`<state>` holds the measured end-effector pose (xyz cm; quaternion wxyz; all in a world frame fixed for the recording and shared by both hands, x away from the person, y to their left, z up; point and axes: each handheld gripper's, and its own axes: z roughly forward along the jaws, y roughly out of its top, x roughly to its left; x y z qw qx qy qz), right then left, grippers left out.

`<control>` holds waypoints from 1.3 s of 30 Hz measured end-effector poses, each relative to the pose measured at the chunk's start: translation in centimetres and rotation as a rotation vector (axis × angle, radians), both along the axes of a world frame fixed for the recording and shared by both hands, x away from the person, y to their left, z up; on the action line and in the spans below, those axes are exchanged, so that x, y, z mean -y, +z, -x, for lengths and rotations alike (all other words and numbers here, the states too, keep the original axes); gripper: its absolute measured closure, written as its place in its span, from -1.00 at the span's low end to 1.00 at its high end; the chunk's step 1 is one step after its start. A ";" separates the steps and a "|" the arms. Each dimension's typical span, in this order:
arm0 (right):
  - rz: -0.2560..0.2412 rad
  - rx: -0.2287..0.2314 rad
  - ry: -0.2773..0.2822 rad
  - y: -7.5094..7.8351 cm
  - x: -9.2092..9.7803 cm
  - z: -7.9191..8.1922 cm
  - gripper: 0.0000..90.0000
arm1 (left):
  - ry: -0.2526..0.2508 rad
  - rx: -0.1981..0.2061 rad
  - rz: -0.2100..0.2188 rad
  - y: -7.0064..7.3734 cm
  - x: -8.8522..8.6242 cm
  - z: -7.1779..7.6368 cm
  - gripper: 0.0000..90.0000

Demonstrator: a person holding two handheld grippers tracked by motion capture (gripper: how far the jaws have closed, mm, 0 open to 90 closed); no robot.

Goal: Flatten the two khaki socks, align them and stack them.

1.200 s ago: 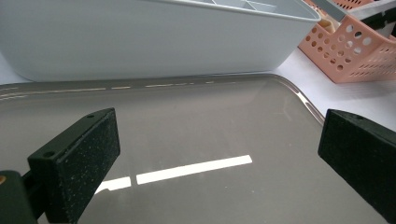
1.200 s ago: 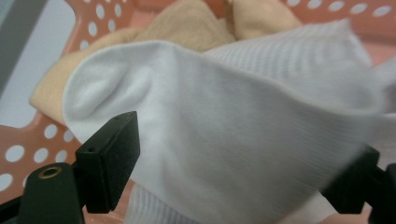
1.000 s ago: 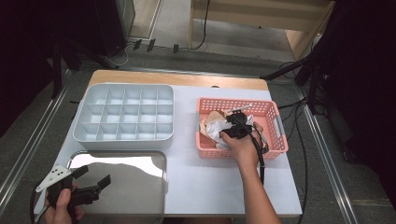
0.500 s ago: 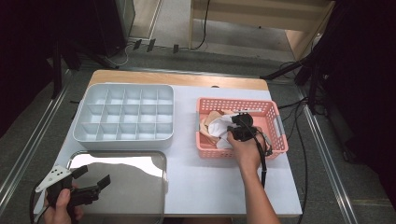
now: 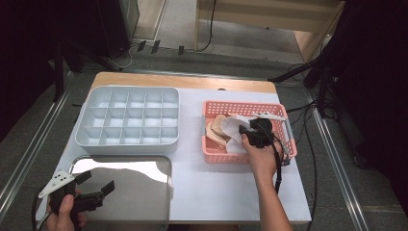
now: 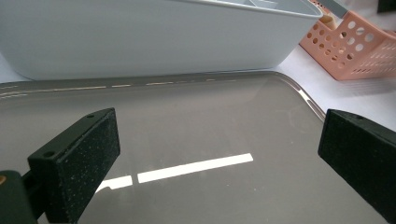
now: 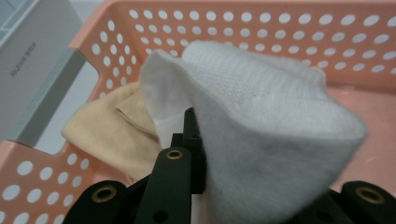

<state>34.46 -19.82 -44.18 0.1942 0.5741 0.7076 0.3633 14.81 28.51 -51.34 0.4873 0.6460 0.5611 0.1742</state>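
White cloth [image 7: 261, 140] is now clamped in the right gripper [image 5: 254, 132] and lifted inside the pink basket [image 5: 211, 155], above a tan cloth [image 7: 112, 133]; a second ago it lay lower. Transfer comes next. Nearer, the left gripper [image 5: 98, 184] hovers apart over the steel tray [image 5: 144, 192].

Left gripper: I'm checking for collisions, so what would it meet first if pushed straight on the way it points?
Likely the white compartment box, its near wall. The left gripper, jaws open, hovers over the metal tray, though its height is unclear.
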 end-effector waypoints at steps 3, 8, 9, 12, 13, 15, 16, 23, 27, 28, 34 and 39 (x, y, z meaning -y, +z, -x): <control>-0.004 0.027 0.000 0.7 0.0 0.1 0.81 | -0.001 -0.002 -0.001 0.0 0.0 0.0 -1.00; -0.008 0.086 0.010 1.7 -0.3 0.4 0.90 | -0.002 -0.001 0.000 0.0 0.0 0.0 -1.00; -0.007 0.098 0.008 1.7 -0.5 0.5 0.91 | -0.002 0.000 0.000 0.0 -0.1 0.0 -1.00; -0.004 0.150 0.026 1.8 -0.9 0.9 0.92 | 0.002 0.001 0.000 0.0 -0.1 0.0 -1.00; -0.010 0.163 0.031 1.8 -1.0 0.9 0.92 | 0.003 0.001 -0.001 0.0 -0.1 0.0 -1.00; -0.014 0.207 0.039 2.0 -1.1 1.2 0.92 | 0.004 0.004 -0.002 0.0 -0.1 0.0 -1.00; -0.011 0.221 0.036 2.1 -1.2 1.3 0.92 | 0.003 0.004 -0.003 0.0 -0.1 0.0 -1.00; -0.019 0.290 0.025 2.5 -1.5 2.1 0.92 | 0.000 0.004 -0.007 0.0 0.0 0.0 -1.00; -0.049 0.312 -0.001 1.9 -1.0 2.5 0.92 | -0.003 0.003 -0.011 0.0 0.1 0.1 -1.00; -0.056 0.311 -0.005 1.7 -0.9 2.6 0.92 | -0.003 0.004 -0.011 0.0 0.2 0.1 -1.00; -0.078 0.363 0.015 1.3 -0.4 3.2 0.92 | 0.000 0.003 -0.011 -0.1 0.2 0.0 -1.00; -0.108 0.392 0.027 1.7 -0.2 3.8 0.92 | -0.008 -0.002 -0.023 -0.3 0.4 0.0 -1.00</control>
